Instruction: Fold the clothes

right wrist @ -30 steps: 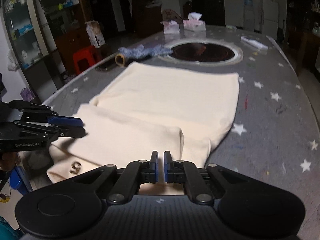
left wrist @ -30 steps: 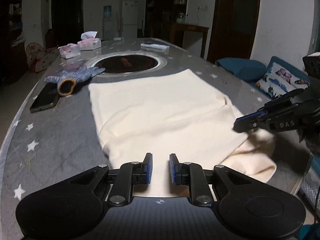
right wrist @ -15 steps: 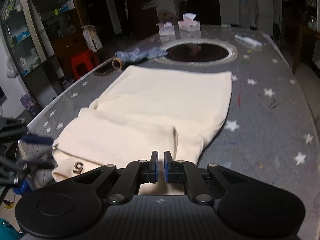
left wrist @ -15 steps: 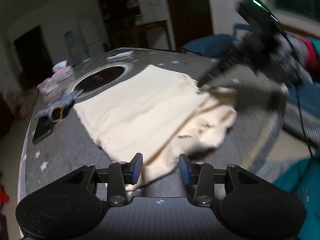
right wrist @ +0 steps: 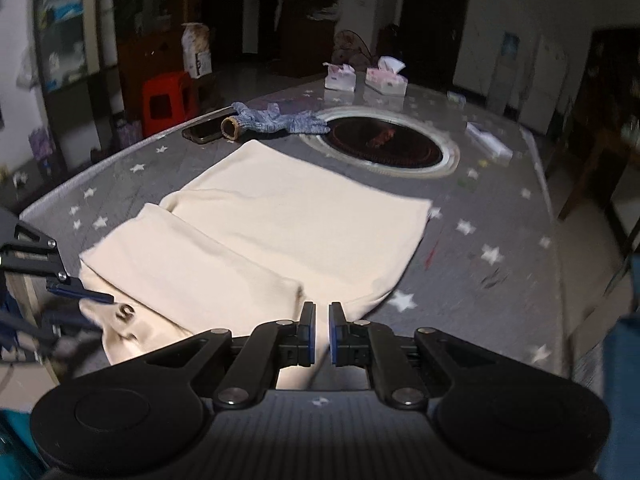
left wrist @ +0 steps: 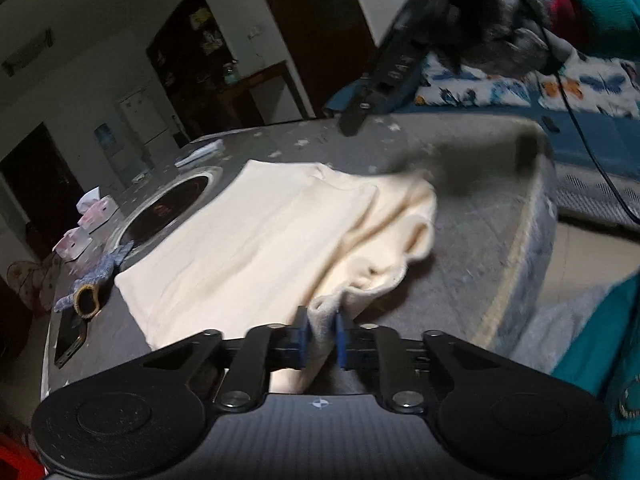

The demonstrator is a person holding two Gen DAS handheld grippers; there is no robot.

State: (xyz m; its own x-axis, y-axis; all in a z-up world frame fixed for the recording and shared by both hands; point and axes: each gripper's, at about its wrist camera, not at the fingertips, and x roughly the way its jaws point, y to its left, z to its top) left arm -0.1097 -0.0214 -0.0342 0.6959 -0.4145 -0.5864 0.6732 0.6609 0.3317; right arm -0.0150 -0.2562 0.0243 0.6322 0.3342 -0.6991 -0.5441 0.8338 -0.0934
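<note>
While cloth [left wrist: 256, 248] covers table [right wrist: 500, 300], left tool [left wrist: 320, 334] pinches it.

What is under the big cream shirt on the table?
Under the cream shirt you can see only the grey star-patterned table around its edges. Whatever lies beneath the middle is covered, so I cannot tell. The left gripper pinches its near edge.

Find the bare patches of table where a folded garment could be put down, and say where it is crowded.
Free: the starred table right of the cream garment, up to the edge. Crowded: the far side, with the round hob, glove, phone and tissue boxes.
</note>
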